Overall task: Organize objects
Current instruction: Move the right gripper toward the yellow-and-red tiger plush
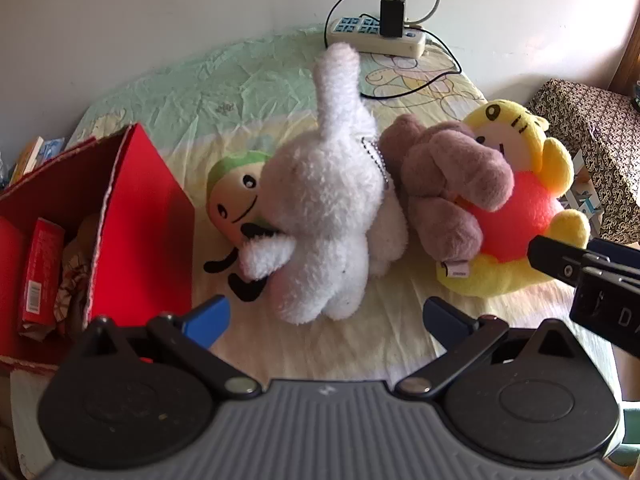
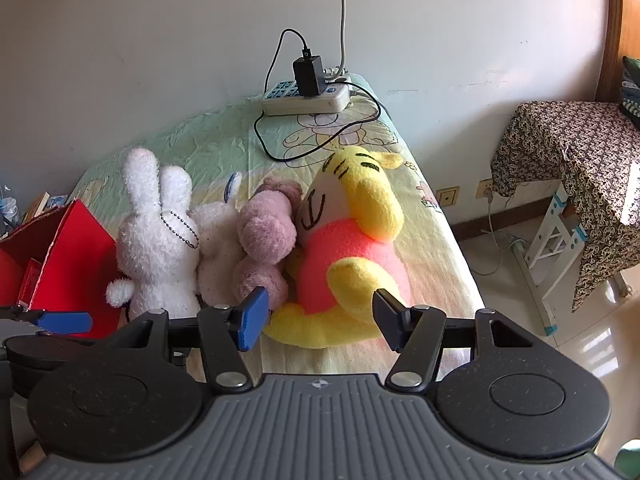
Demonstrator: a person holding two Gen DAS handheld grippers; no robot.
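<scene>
Blue-padded left gripper (image 1: 326, 316), nearest item: jaws spread wide, nothing between them, tilted down over the pale bedsheet (image 1: 384, 344) just short of the white rabbit. Right gripper (image 2: 320, 320): likewise parted and empty, its pads flanking the lower yellow rim of the tiger plush without visibly pressing on it.

Red cardboard box (image 1: 132, 216), left edge of the bed: flaps up, already holding a red carton and some soft items, not clearly made out. Judged to be the collecting bin.

White rabbit plush (image 1: 324, 216): lying ears away from the left gripper, ball chain at its neck, draped partly over a small green-capped face plush (image 1: 236, 192). Just beside the box.

Mauve bear plush (image 1: 444, 184): wedged between the rabbit and the tiger, touching both.

Yellow tiger plush (image 2: 352, 248), pink belly: largest item, at the bed's right side.

Power strip (image 2: 304, 100) with black charger and trailing black cable (image 2: 320, 148), at the far wall.

Handling note, as judgement: the likely step is a first pick. For the rabbit, close across the narrow body below the arms, not on loose fur or the chain, and lift straight so the face plush beneath is not dragged along. For the tiger, bite a limb or the rim; the belly looks too broad for the jaws. Keep lifts low and clear of the cable.
</scene>
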